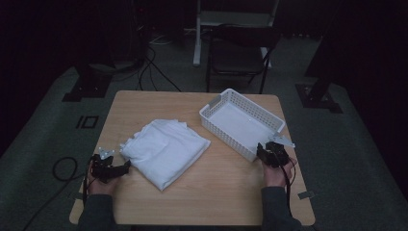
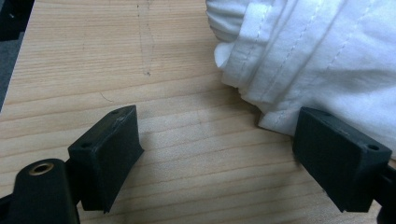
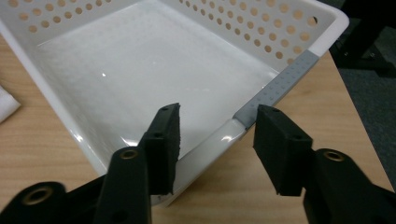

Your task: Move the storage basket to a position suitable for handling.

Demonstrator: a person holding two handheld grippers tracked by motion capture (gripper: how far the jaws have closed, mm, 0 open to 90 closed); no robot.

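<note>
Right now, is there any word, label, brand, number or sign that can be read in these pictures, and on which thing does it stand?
None: no readable text.
white basket: no print; its grey rim strip bears fine dots or marks too small to read.
white folded cloth: stitching, no tag text.
wooden table: faint pencil-like lines, no letters.
floor mark: a plain square outline, no words.

I see a soft white cloth [image 2: 317, 51], a smooth wood table [image 2: 116, 56], a shiny plastic basket [image 3: 140, 70], and maybe rubbery black pads [image 3: 169, 140].
</note>
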